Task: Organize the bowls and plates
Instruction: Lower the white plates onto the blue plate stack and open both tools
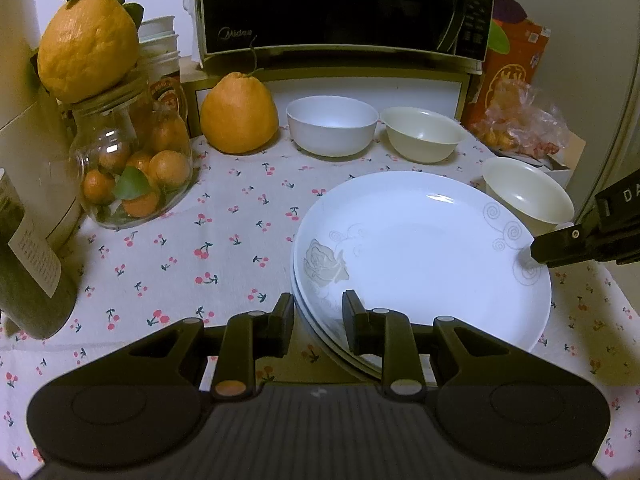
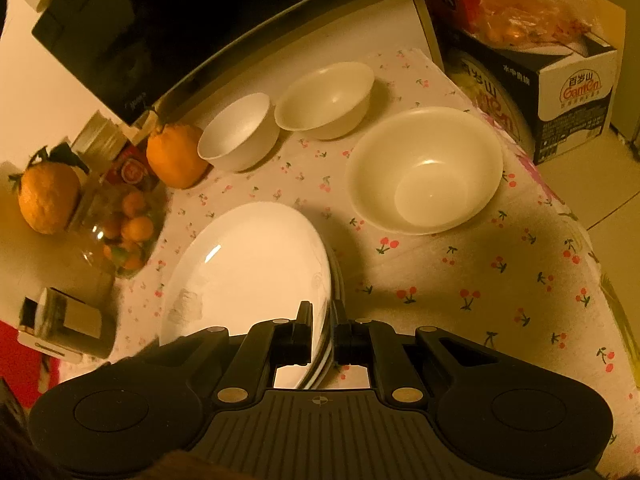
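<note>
1. The right gripper [image 2: 323, 334] is clamped narrow on the near rim of the stacked plates [image 2: 248, 268], which sit on the cherry-print tablecloth [image 2: 460, 280]. It seems to pinch more than 1 rim, so a lower plate could slide free on lifting.
2. The left gripper [image 1: 319, 320] stands partly parted astride the stack's other edge, gripping nothing. Closing off-centre could tip the plates.
3. 1 cream bowl [image 2: 424, 170] sits just beside the stack; 2 more bowls, white [image 2: 240, 132] and cream [image 2: 326, 98], line up by the microwave [image 1: 344, 4]. A swung plate could strike the nearest.
4. The glass jar [image 1: 132, 168] carrying an orange [image 1: 90, 42] looks easy to topple.
</note>
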{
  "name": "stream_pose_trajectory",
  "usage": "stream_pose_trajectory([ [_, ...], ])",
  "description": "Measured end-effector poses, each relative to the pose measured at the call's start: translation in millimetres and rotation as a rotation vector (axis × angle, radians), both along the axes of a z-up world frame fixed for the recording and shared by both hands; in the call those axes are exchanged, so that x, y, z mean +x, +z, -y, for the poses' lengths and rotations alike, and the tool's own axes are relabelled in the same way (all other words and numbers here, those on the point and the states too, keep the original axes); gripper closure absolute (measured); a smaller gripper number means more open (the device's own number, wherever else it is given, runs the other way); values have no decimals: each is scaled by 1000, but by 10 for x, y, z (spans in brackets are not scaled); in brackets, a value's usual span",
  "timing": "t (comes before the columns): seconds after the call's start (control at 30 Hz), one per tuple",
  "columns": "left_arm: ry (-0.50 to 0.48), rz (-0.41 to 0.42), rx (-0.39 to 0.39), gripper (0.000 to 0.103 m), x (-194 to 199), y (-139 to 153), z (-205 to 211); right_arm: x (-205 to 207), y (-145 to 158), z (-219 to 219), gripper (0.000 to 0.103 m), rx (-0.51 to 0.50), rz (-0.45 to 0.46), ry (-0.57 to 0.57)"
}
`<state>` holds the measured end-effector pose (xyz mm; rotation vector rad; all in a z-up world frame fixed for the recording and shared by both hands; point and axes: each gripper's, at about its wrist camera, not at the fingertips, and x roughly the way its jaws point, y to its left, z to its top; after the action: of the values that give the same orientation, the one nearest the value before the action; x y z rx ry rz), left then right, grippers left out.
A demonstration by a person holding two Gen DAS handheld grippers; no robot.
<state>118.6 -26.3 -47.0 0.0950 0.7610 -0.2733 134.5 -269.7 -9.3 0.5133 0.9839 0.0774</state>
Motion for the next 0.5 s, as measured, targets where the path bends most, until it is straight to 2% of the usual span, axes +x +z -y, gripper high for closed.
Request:
stream_pose_trajectory([
  [0.5,-3,-63,-32,75,33,45,-10,-11,13,-22,89,-1,-5,10],
])
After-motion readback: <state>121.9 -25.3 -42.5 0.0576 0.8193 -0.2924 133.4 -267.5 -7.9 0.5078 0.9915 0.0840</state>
